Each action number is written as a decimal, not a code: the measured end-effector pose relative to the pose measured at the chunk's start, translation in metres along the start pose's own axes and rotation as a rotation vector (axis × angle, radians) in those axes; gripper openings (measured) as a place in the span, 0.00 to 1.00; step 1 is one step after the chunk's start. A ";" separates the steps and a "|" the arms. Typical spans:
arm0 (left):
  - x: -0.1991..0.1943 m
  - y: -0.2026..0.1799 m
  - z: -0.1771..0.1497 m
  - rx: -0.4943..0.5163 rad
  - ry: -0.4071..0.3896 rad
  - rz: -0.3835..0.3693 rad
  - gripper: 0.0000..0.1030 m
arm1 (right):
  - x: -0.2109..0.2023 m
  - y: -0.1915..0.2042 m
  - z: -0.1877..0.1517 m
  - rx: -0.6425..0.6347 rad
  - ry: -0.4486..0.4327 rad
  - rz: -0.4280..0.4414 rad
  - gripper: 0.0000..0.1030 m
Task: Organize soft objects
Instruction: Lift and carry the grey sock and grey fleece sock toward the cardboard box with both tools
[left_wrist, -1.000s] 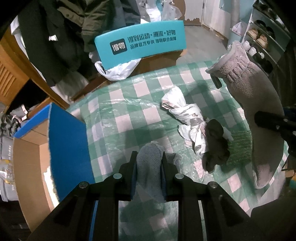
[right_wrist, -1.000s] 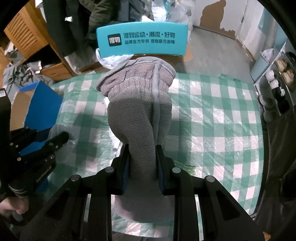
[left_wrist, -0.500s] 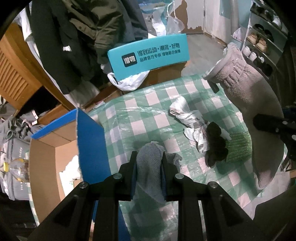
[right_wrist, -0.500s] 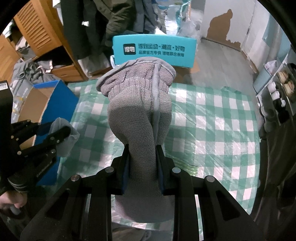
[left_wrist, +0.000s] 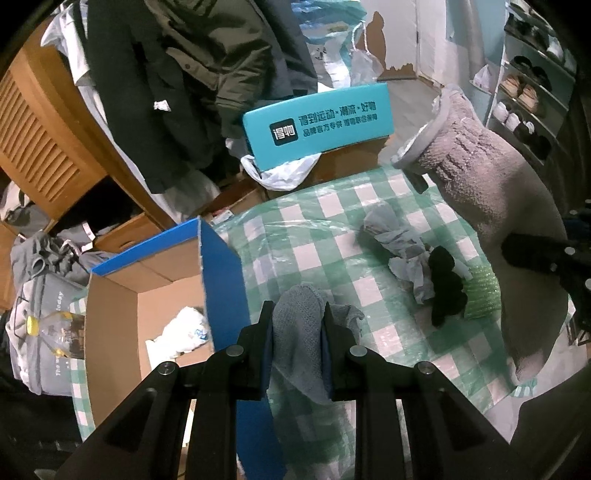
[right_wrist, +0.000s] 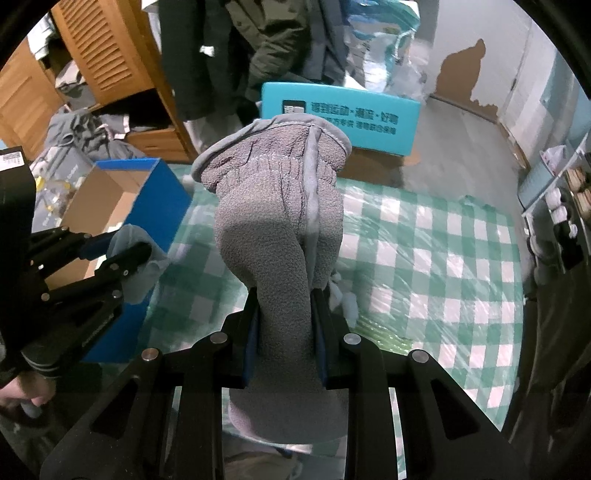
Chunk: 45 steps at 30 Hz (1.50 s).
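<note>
Two tongs are in use, one in each of my hands, and both are clenched on soft items. My left tongs (left_wrist: 297, 325) grip a blue-grey knit cloth (left_wrist: 299, 332) between the pads; the cloth hangs clear of the bench (left_wrist: 321, 229), just beside the blue wall of an open cardboard box (left_wrist: 221, 280). White crumpled material lies on the floor of that box. My right tongs (right_wrist: 284, 321) grip a grey fleece glove (right_wrist: 277, 206) near its narrow end, and its wide cuff stands up and away from the camera, held above the bench. In the right wrist view my left tongs show at the left edge with the cloth, near the box.

Further out on the green-and-white checked bench cover lie a crumpled pale plastic bag (left_wrist: 399, 240), a small black fabric item (left_wrist: 445, 284) touching it, and a green textured piece (left_wrist: 480, 295) just beside the black item. Beyond the far bench edge stands a teal box (left_wrist: 317, 125) with printed lettering. Behind it hang dark coats (left_wrist: 184, 74).
</note>
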<state>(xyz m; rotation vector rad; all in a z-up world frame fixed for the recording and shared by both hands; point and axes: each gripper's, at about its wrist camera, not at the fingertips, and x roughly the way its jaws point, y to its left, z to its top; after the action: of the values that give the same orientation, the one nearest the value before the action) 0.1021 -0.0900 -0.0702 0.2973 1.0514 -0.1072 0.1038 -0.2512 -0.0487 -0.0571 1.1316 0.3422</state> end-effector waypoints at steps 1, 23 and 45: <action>-0.001 0.002 -0.001 -0.002 -0.002 0.003 0.21 | 0.000 0.002 0.001 -0.003 -0.002 0.005 0.23; -0.023 0.059 -0.018 -0.089 -0.032 0.058 0.21 | -0.001 0.071 0.024 -0.110 -0.020 0.088 0.23; -0.028 0.119 -0.045 -0.190 -0.026 0.099 0.21 | 0.008 0.145 0.050 -0.213 -0.020 0.167 0.23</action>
<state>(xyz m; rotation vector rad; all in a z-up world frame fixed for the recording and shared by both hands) 0.0773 0.0352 -0.0437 0.1745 1.0114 0.0774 0.1072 -0.1009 -0.0159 -0.1466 1.0789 0.6109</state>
